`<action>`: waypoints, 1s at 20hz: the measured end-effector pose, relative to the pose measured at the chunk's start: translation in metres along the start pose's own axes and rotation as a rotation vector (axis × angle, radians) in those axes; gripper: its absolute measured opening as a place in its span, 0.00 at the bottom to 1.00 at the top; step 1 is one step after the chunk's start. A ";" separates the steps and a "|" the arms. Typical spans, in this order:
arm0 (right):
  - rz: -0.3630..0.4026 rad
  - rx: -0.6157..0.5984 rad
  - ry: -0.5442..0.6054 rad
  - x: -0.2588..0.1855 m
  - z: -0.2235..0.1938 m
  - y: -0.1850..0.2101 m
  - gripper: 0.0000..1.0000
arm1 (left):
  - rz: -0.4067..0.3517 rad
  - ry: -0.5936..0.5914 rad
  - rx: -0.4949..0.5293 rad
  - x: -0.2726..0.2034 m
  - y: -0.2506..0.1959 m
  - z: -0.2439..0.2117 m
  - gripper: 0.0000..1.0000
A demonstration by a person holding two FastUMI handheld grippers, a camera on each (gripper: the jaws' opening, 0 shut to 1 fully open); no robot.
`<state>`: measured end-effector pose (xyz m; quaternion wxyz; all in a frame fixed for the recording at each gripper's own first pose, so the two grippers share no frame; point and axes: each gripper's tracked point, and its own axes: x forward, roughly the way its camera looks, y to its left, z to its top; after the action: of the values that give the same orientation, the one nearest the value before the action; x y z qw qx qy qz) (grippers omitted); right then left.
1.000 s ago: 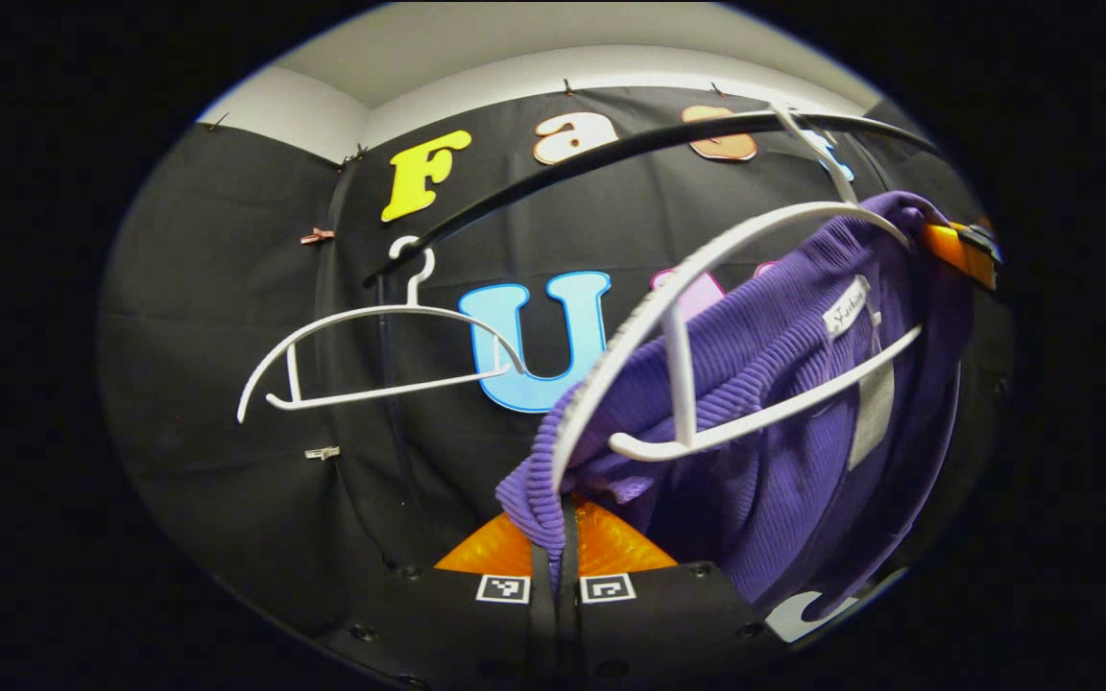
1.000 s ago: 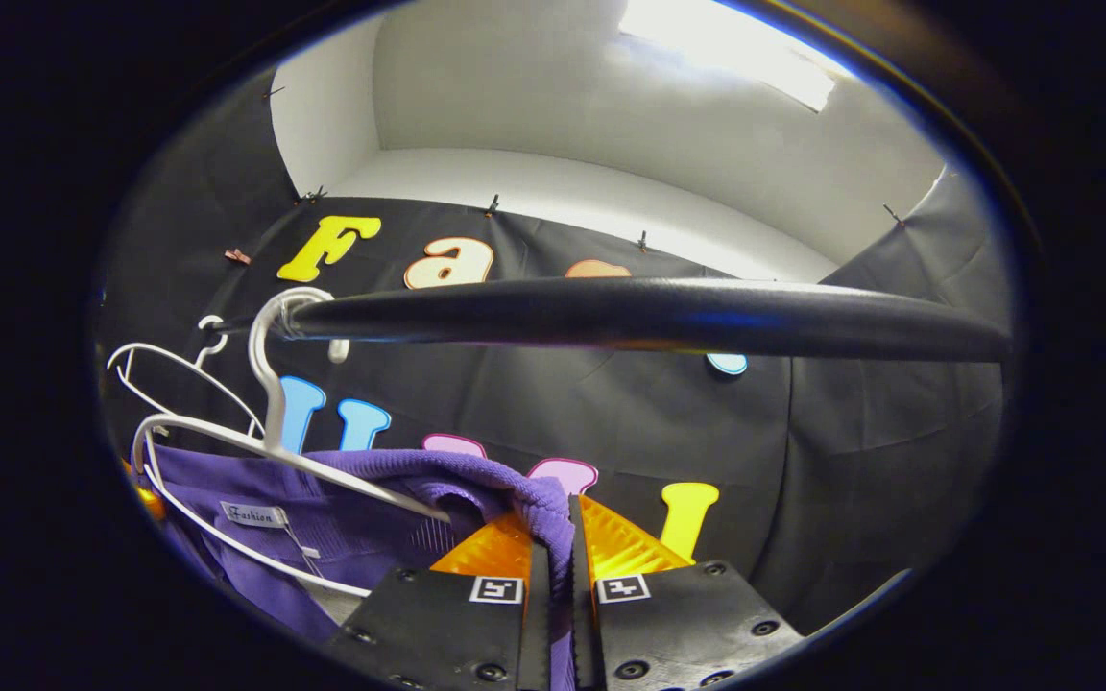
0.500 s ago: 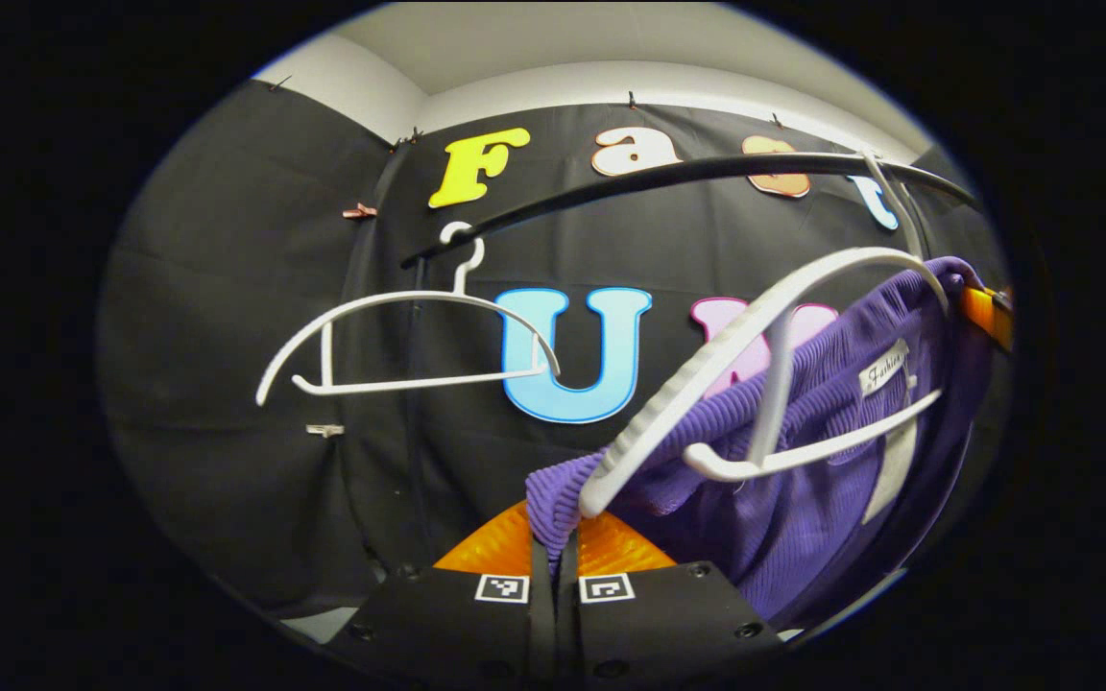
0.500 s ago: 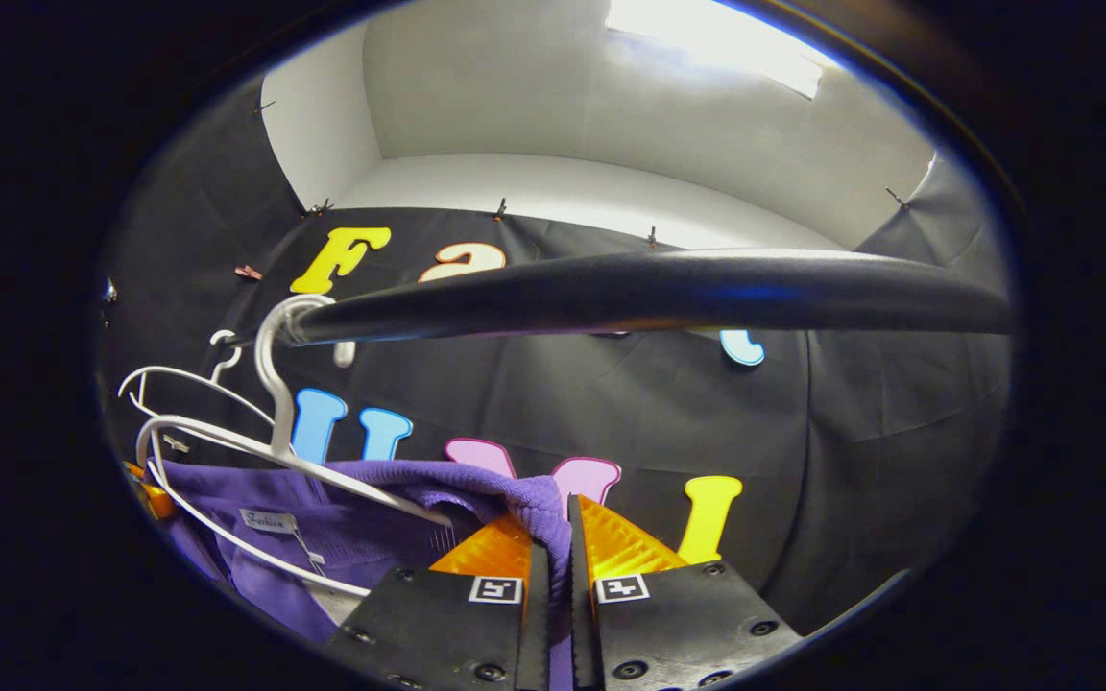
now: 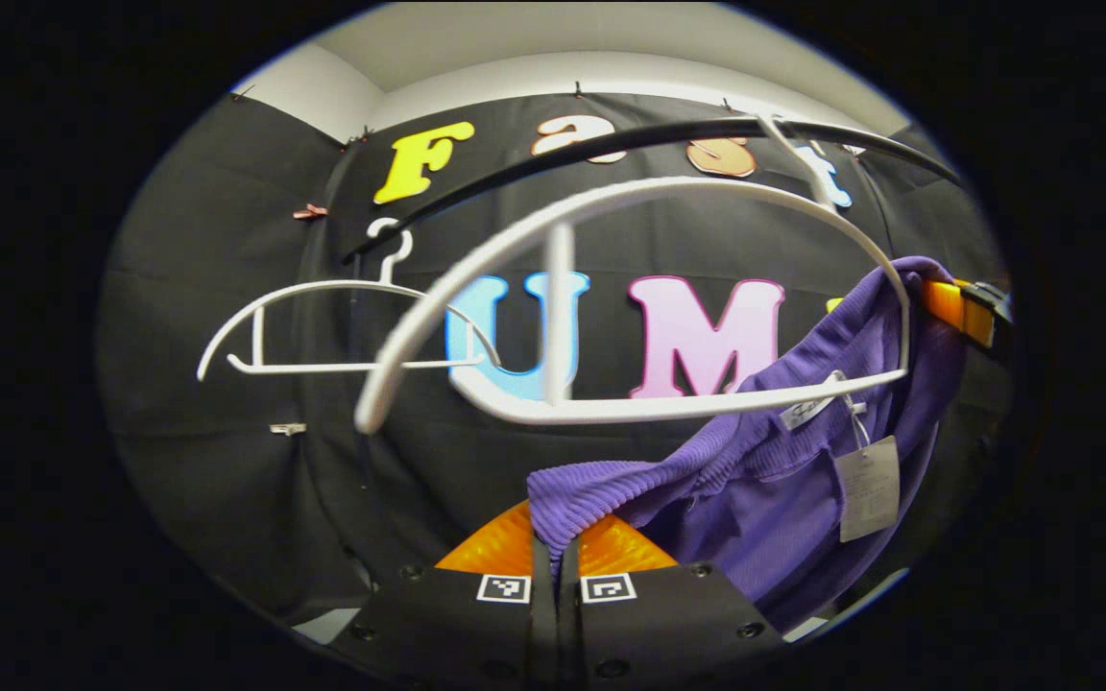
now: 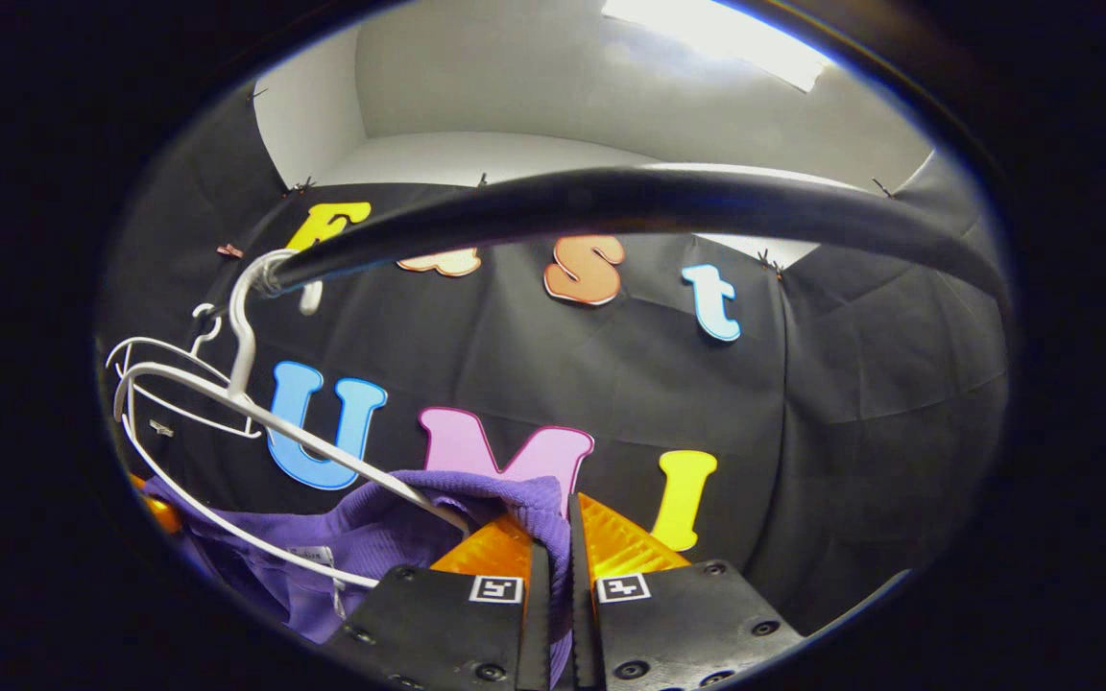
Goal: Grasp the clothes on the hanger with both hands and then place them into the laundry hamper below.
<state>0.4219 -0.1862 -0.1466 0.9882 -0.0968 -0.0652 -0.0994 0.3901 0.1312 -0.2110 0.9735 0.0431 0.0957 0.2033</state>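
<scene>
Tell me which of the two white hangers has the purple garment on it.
The nearer, larger-looking hanger: the purple garment drapes off its right end. The farther hanger, to its left on the rail, is bare.

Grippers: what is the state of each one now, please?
Left gripper: shut on the purple sweater.
Right gripper: shut on the purple sweater.
</scene>
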 end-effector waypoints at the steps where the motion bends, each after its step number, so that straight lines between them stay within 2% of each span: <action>1: -0.007 -0.013 0.004 -0.005 -0.002 -0.005 0.13 | -0.029 0.001 0.002 -0.001 -0.013 -0.001 0.05; 6: -0.042 -0.125 0.031 -0.016 -0.019 -0.025 0.13 | -0.171 0.028 0.011 -0.002 -0.079 -0.010 0.05; 10: -0.069 -0.075 0.145 -0.023 -0.058 -0.044 0.13 | -0.265 0.041 0.033 -0.013 -0.124 -0.018 0.05; 16: 0.121 0.012 0.258 -0.064 -0.087 0.000 0.13 | -0.301 0.071 0.049 -0.032 -0.129 -0.032 0.05; 20: 0.196 0.082 0.384 -0.088 -0.120 0.019 0.13 | -0.319 0.119 0.026 -0.041 -0.127 -0.048 0.05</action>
<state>0.3533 -0.1766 -0.2798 0.9905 -0.0416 0.1299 -0.0169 0.3932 0.0005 -0.2663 0.9854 0.0279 0.1615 0.0469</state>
